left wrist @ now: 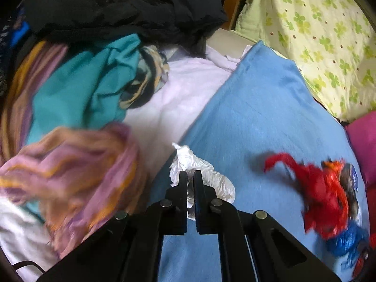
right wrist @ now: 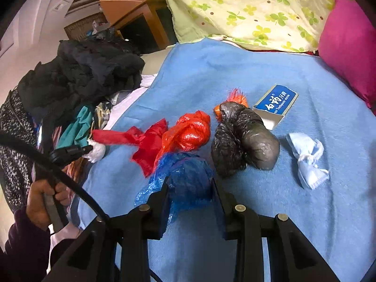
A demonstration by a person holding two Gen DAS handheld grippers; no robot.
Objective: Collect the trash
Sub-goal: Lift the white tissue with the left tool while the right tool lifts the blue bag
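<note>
My left gripper (left wrist: 190, 175) is shut on a crumpled white plastic bag (left wrist: 219, 181) above the blue blanket (left wrist: 258, 117); the bag also shows in the right wrist view (right wrist: 96, 151). My right gripper (right wrist: 189, 182) straddles a crumpled blue plastic bag (right wrist: 188, 183), its fingers against both sides. Beyond it lie a red bag (right wrist: 150, 141), an orange-red knotted bag (right wrist: 195, 131), a dark grey bag (right wrist: 242, 138), a blue toothpaste box (right wrist: 276, 102) and a pale blue face mask (right wrist: 307, 157). The red bag pile (left wrist: 324, 192) shows at the left view's right.
A heap of clothes (left wrist: 77, 89) lies left of the blanket, topped by black garments (right wrist: 82, 72). A clover-print pillow (right wrist: 246, 7) and a magenta cushion (right wrist: 350, 47) lie at the back. A wooden cabinet (right wrist: 127, 7) stands behind.
</note>
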